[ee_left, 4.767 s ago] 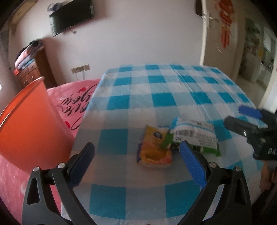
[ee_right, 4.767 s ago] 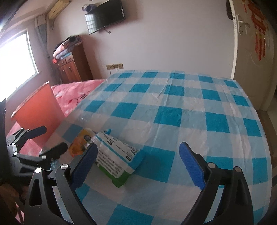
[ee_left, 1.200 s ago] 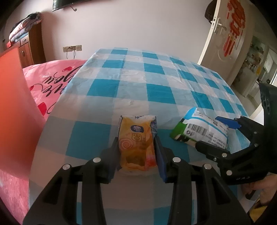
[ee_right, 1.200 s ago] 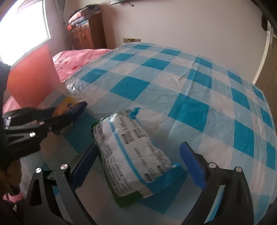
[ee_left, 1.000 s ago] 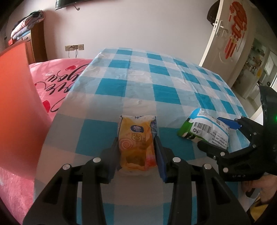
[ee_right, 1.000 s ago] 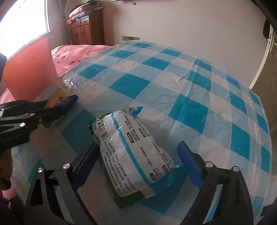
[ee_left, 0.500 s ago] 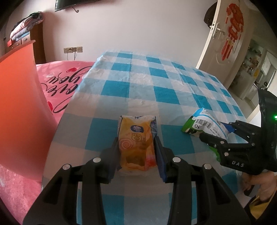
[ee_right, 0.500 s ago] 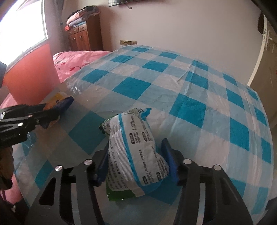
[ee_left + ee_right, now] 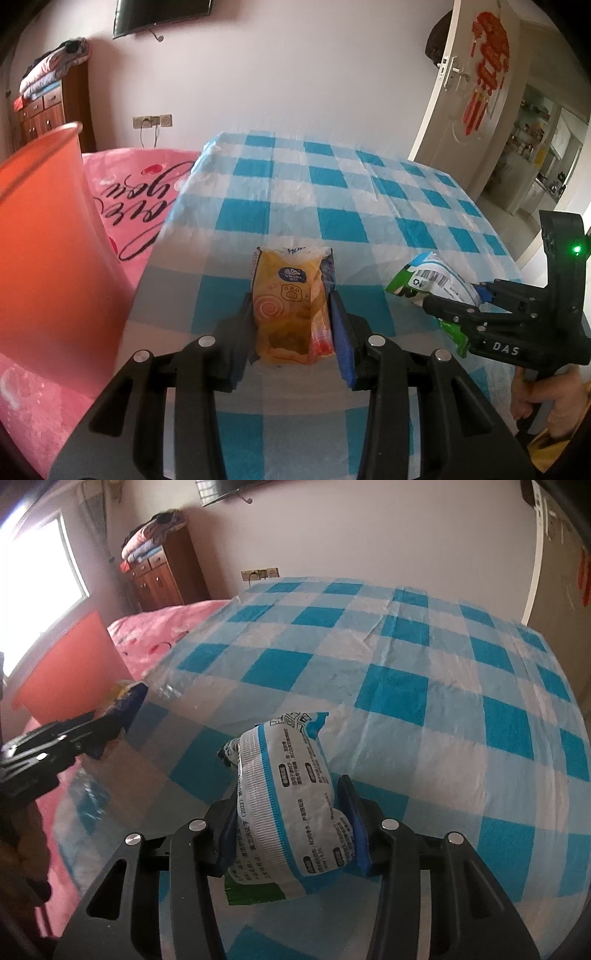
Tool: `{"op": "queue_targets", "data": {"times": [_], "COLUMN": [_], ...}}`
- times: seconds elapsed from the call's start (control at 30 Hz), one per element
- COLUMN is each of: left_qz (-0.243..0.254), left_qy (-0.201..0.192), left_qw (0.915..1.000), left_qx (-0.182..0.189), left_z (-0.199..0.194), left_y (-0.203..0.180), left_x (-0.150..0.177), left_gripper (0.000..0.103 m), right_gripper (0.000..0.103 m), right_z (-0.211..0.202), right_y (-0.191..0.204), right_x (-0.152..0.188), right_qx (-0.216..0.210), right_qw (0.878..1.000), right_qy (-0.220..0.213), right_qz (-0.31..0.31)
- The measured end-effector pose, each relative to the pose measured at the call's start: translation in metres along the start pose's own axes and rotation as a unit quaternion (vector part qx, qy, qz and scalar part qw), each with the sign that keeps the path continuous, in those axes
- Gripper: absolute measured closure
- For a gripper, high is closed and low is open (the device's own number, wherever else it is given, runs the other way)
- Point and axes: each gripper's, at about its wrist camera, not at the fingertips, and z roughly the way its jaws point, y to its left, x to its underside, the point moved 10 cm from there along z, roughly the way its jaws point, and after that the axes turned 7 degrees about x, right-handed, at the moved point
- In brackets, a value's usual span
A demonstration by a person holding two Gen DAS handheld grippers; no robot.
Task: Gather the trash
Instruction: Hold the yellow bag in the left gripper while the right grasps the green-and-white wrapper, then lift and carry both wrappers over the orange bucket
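The yellow tissue pack (image 9: 290, 308) sits pinched between the blue pads of the left tool (image 9: 291, 317), clamped tight on both sides, held just above the near edge of the checked tabletop (image 9: 343, 221). Over on the right, the white-and-green wrapper (image 9: 291, 812) is squeezed and crumpled in the right tool (image 9: 291, 823), its pads closed onto it. An orange bin (image 9: 48, 251) stands at the left, beside a pink bed (image 9: 140, 188). A door (image 9: 476, 85) stands open behind.
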Motion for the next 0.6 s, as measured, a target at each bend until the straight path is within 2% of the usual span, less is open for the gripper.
{"op": "queue_targets", "data": {"times": [0.47,0.6], "left_qz": [0.016,0.019], "left_qy": [-0.054,-0.067], "left_qw": [0.9975,0.9958], "left_qx": [-0.043,-0.059], "left_z": [-0.046,-0.06], "left_y": [0.019,0.031], "left_x": [-0.046,-0.057], "left_gripper": [0.062,0.062], "right_gripper": [0.054,0.054], "right_z": [-0.044,-0.048], "right_y": [0.025,0.038], "right_x": [-0.042,-0.053], "right_qx": [-0.052,-0.048], "right_qw": [0.997,0.997], "right_qy": [-0.036,-0.042], "right_qz": [0.04,0.031]}}
